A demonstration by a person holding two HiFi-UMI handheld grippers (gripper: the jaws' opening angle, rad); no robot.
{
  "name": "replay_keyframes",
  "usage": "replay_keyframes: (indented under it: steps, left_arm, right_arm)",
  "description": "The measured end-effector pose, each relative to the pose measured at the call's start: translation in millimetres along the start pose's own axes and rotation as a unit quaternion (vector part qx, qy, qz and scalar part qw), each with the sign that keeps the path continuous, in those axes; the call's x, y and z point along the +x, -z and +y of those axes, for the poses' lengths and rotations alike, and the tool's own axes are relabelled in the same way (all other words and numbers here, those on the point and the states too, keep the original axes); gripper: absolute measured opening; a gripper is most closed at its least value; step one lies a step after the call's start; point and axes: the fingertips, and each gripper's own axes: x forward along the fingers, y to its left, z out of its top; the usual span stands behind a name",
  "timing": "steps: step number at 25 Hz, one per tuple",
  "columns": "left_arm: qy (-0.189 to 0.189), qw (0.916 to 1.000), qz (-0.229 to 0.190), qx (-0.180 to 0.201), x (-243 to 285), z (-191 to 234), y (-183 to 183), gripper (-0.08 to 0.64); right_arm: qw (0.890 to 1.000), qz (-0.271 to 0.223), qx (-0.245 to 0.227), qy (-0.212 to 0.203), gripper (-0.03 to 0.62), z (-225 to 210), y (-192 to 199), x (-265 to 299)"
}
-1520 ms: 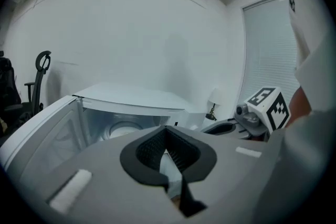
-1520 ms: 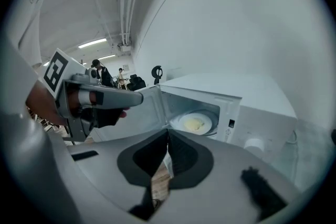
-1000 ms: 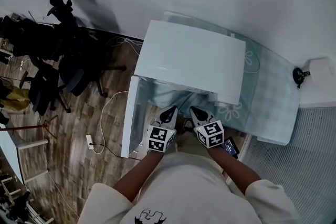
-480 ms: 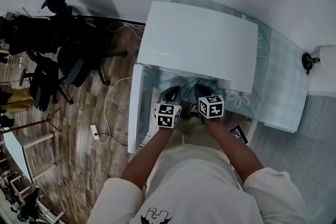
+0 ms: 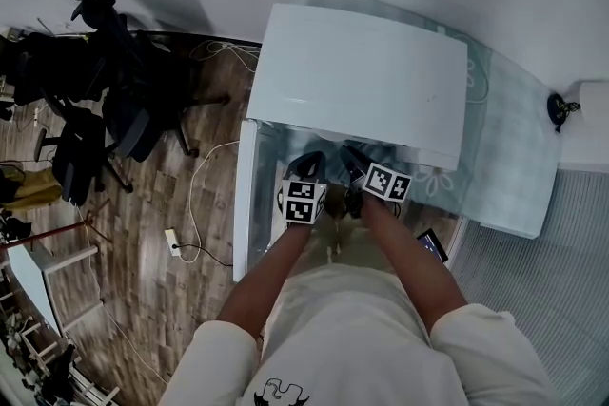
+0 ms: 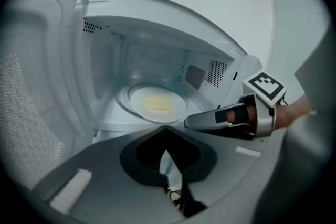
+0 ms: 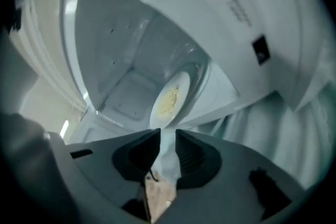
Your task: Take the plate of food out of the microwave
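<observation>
The plate (image 7: 170,99) in the microwave (image 5: 362,81) is best gripped at its near rim and kept level. The right hand-held gripper (image 7: 168,132) is narrowly parted, and the left hand-held gripper (image 6: 166,129) is closed and empty.

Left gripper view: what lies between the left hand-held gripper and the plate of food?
Only bare microwave floor and turntable rim; the left gripper view shows this.

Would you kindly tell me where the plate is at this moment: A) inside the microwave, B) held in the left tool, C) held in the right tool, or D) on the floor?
A: the plate lies flat inside the open microwave.
</observation>
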Motion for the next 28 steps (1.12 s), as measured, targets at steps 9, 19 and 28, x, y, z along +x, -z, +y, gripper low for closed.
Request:
replay_keyframes:
  steps: [9,19,28]
  left_arm:
    - [-0.013,0.9996,-0.010,-0.025,-7,11,-2,0.005]
    - [-0.004,0.9999,-0.001,-0.016,-4,8,1,0.005]
    - [-0.002,0.9997,-0.001,-0.023,-10,11,3,0.005]
  right_arm:
    - [0.969,-0.123,0.196,-0.085,0.100,0,-23,9]
    - [0.941,-0.159,0.278,-0.112,0.084,-6,-25,18]
    - [0.938,-0.153,0.283,-0.131,0.020,1,-28,16]
